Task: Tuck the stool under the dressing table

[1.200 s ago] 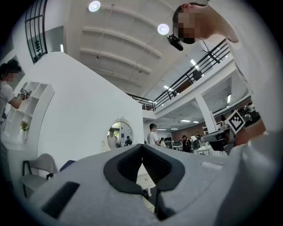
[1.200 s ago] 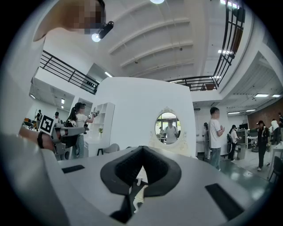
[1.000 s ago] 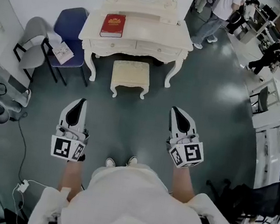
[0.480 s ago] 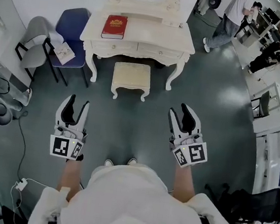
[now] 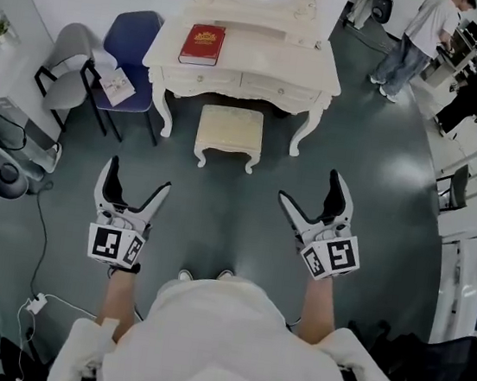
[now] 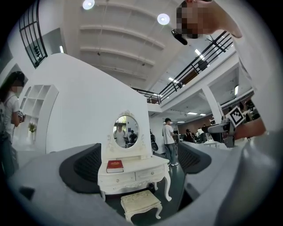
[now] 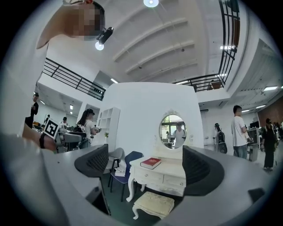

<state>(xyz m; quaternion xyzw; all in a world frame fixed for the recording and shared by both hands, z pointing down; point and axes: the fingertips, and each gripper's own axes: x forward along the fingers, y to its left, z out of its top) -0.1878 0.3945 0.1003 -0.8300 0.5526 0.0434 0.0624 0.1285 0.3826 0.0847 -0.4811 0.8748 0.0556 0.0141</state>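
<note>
Approach stage. My left gripper [image 5: 140, 174] and right gripper [image 5: 309, 186] hold nothing, and their jaws have just been opening wide. The stool [image 5: 228, 133] stands on the floor between the front legs of the dressing table [image 5: 269, 59], mostly outside it and well apart from both grippers. I should grip the seat's two sides evenly and push straight, clear of the legs. The tabletop hides the recess depth.
</note>
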